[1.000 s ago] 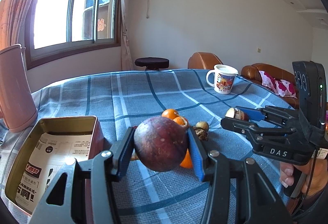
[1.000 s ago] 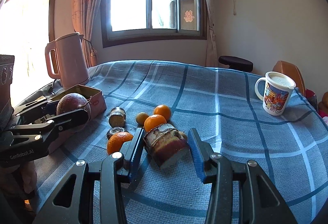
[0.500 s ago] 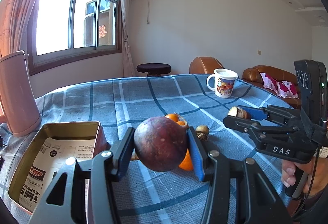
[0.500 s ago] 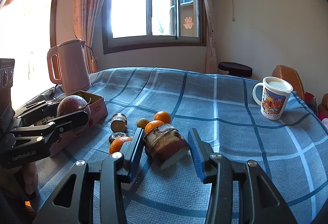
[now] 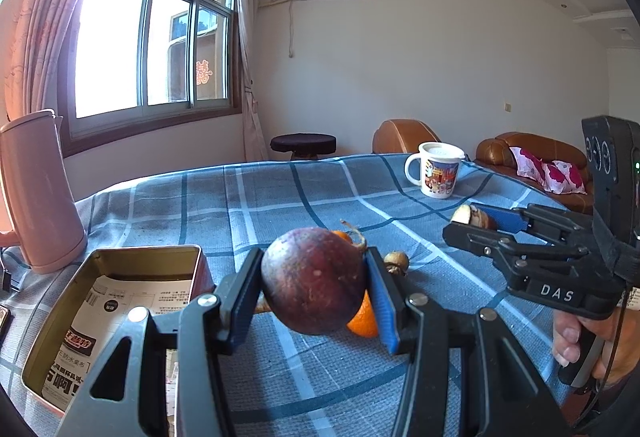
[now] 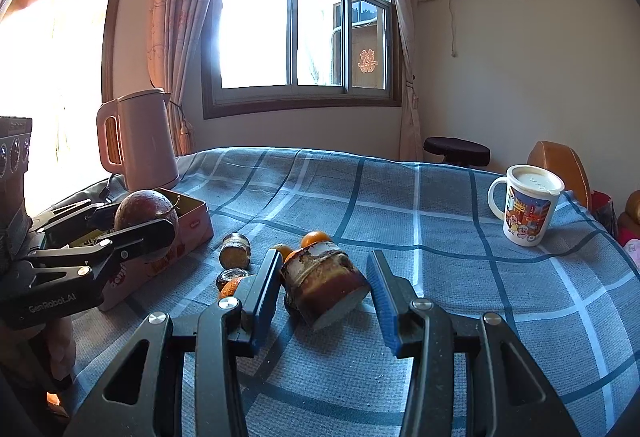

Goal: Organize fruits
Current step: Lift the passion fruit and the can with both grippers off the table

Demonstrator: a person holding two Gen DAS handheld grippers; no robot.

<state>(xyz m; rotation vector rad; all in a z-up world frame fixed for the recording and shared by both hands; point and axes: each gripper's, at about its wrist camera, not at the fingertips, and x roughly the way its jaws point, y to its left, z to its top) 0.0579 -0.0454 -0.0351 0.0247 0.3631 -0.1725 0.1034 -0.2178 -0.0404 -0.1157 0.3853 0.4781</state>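
Observation:
A round dark-purple fruit (image 5: 308, 289) hangs above the blue plaid tablecloth (image 5: 280, 205), with my left gripper (image 5: 314, 261) shut on it. An open tin box (image 5: 120, 257) lined with printed paper lies just left of it. My right gripper (image 6: 324, 261) is shut on a brown stub with a pale cut end (image 6: 320, 285), held off the cloth. Each gripper shows in the other's view: the left gripper (image 6: 136, 221) with the purple fruit (image 6: 146, 207) over the tin box (image 6: 192, 205), and the right gripper (image 5: 470, 223) out to the right. Small oranges (image 6: 316, 237) and another brown stub (image 6: 235, 255) lie between them.
A pink kettle (image 6: 140, 141) stands behind the tin at the table's left edge. A lidded picture mug (image 6: 528, 209) stands at the far right. A small brown fruit (image 5: 396, 261) and an orange (image 5: 362, 321) lie just beyond the left gripper. A stool and brown sofas stand beyond the table.
Both grippers have tipped up a little, so the table sits lower in each view. Both grips are unchanged and nothing on the cloth has moved.

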